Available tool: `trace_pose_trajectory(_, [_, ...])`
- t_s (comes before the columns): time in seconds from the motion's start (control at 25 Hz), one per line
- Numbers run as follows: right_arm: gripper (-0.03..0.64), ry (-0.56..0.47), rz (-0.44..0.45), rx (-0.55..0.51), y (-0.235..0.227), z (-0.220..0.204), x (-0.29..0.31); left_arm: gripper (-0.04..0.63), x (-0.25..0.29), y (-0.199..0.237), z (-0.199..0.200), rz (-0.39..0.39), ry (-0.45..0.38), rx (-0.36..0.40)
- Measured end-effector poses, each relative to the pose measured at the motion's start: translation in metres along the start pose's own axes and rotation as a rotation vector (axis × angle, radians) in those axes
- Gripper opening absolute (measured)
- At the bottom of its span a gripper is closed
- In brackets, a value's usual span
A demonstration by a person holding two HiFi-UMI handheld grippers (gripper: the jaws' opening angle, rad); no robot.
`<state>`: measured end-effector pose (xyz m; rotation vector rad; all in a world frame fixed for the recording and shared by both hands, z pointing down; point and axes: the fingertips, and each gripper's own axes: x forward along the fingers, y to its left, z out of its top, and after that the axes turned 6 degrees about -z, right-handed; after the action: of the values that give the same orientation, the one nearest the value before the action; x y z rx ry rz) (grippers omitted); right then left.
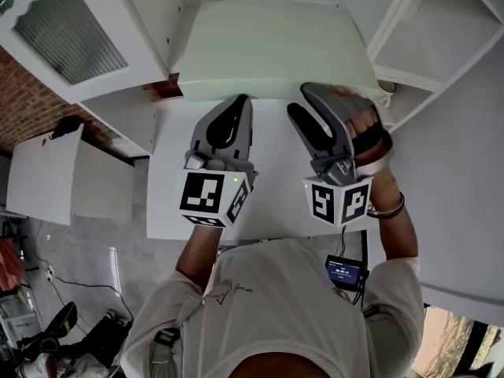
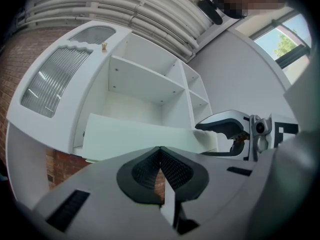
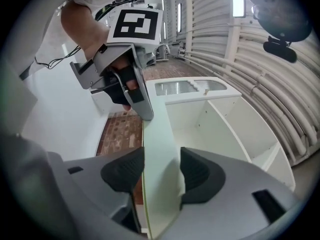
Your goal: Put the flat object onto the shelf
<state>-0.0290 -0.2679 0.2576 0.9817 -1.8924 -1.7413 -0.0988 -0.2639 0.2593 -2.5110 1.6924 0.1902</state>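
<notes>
Starting with the head view, a pale green flat board [image 1: 268,50] of smooth, matte material lies across the mouth of a white shelf unit [image 1: 409,22]. Its long near edge faces the person and its right corner is rounded. The right gripper [image 1: 299,99] straddles the near edge close to that corner. The left gripper [image 1: 240,101] hangs just beside the same edge, further left, not holding it. Below both grippers a white flat surface [image 1: 276,195] is bare. To the left are a white door with a ribbed glass pane [image 1: 67,30] and a red brick wall [image 1: 24,109]. A plain grey wall [image 1: 465,172] stands on the right.

In the left gripper view the dark ridged pads [image 2: 145,171] meet at their tips with nothing between them. Beyond them the board [image 2: 135,136] reaches into the unit's lowest compartment. The open, bare compartments above are divided by thin white panels [image 2: 145,81]. The right gripper shows at the board's right end, one jaw above it and one below.

In the right gripper view the board [image 3: 160,134] runs edge-on between the jaws. Both textured pads [image 3: 125,171] lie against its faces, so the claw is clamped on it. The board's far end points toward the left gripper and the brick wall, with the open compartments on the right. A white ribbed surface [image 3: 260,74] curves overhead.
</notes>
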Motion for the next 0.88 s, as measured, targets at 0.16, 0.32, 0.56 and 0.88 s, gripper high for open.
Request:
trace_pose_trajectory(0.16, [0.156, 0.033, -0.029, 0.046, -0.003, -0.009, -0.003, 0.014, 0.002, 0.001, -0.001, 0.0, 0.003, 0.001])
trace_pose_trajectory(0.32, [0.106, 0.07, -0.049, 0.083, -0.005, -0.02, -0.005, 0.014, 0.002, 0.002, -0.001, 0.0, 0.007, 0.007])
trace_pose_trajectory(0.56, [0.069, 0.087, -0.07, 0.121, -0.007, -0.031, -0.009, 0.014, 0.003, 0.002, -0.001, 0.003, 0.017, 0.028])
trace_pose_trajectory(0.88, [0.067, 0.109, -0.07, 0.131, -0.007, -0.039, -0.001, 0.012, 0.007, 0.007, 0.0, 0.01, 0.02, 0.038])
